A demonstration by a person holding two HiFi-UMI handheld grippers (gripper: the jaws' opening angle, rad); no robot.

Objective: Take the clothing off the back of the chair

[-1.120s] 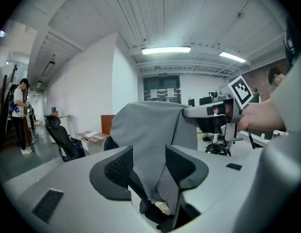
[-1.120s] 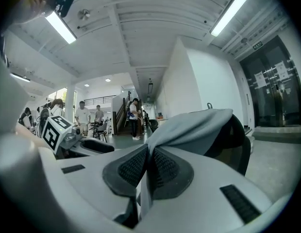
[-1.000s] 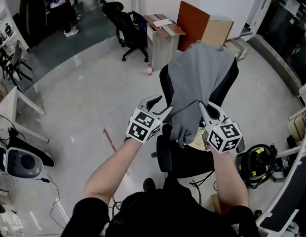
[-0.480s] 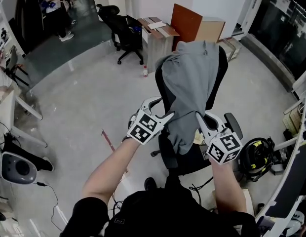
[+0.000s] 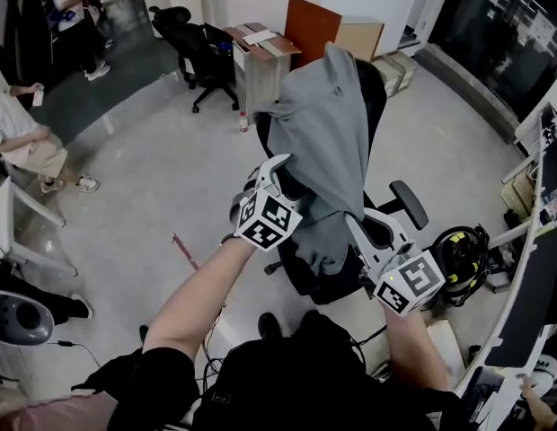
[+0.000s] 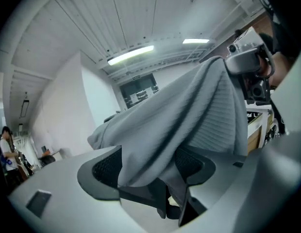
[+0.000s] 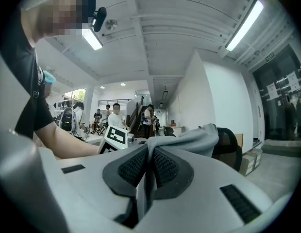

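Hanging between the just-opened jaws of left hand-held gripper [image 5: 274,170], clothing [image 5: 328,124] sits pinched in right hand-held gripper [image 5: 358,230]

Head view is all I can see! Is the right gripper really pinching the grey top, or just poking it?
Observer: Really pinching. The right gripper view shows the right gripper shut on a fold of the grey top, with the fold squeezed between its two pads.
Operator: What about the other one? It looks like it's only floating there.
Observer: The left gripper view shows the left gripper has just been opening. Its jaws stand wide apart. The top hangs loose in the gap between them, and the pads are not pressing on it.
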